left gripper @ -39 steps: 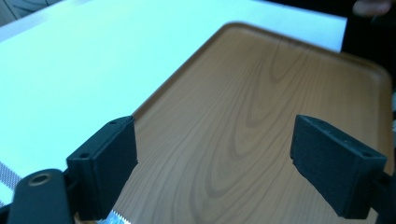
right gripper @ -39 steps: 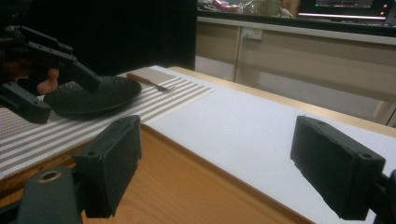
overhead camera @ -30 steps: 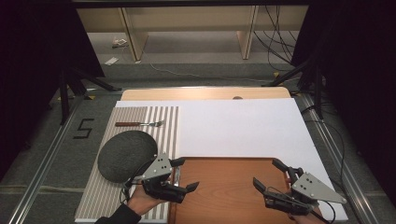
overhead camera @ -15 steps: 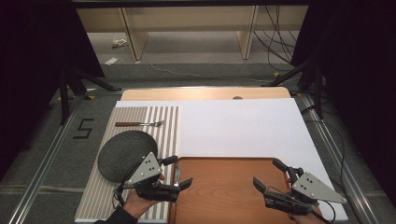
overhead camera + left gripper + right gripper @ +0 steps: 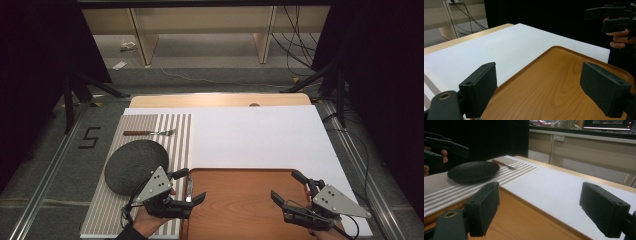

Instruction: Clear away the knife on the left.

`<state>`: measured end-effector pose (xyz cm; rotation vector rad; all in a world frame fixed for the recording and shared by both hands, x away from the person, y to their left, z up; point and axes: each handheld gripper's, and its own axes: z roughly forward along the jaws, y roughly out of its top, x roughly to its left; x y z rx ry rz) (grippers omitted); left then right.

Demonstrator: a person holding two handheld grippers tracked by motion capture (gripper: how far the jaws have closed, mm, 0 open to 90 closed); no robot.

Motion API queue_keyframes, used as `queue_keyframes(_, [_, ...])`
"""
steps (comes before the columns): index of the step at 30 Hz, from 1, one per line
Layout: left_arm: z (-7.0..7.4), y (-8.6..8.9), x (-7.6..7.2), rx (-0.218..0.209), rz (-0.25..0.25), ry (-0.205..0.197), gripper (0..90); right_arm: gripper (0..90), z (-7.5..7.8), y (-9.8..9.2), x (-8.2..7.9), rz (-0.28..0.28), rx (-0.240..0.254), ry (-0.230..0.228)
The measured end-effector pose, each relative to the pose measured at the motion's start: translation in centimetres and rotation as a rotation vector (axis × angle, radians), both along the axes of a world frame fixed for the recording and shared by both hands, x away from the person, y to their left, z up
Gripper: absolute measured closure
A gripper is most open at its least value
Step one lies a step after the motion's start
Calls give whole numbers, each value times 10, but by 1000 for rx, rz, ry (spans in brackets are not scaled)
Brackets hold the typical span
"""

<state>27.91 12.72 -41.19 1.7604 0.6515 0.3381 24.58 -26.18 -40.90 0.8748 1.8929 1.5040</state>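
- Over left rim of rectangular brown wooden tray [image 5: 240, 205]: left gripper [image 5: 190, 185], jaws wide, holding nothing; tray long axis left-right.
- Right gripper [image 5: 290, 187]: jaws wide, empty.
- Underneath: white table sheet [image 5: 260, 135].

Grey floor [image 5: 210, 75], pale wooden shelving [image 5: 200, 25], black curtains [image 5: 30, 60]

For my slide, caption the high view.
Two open grippers, left and right, hover over a wooden tray beside a dark plate.
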Motion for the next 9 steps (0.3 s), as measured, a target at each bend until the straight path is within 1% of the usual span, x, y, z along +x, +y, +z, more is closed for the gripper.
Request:
queue_keyframes(2, [0, -1, 0, -3, 0, 10, 123, 173, 0, 0, 0, 0, 0, 0])
queue_keyframes(9, [-1, -5, -1, 6, -13, 13, 123, 173, 0, 0, 0, 0, 0, 0])
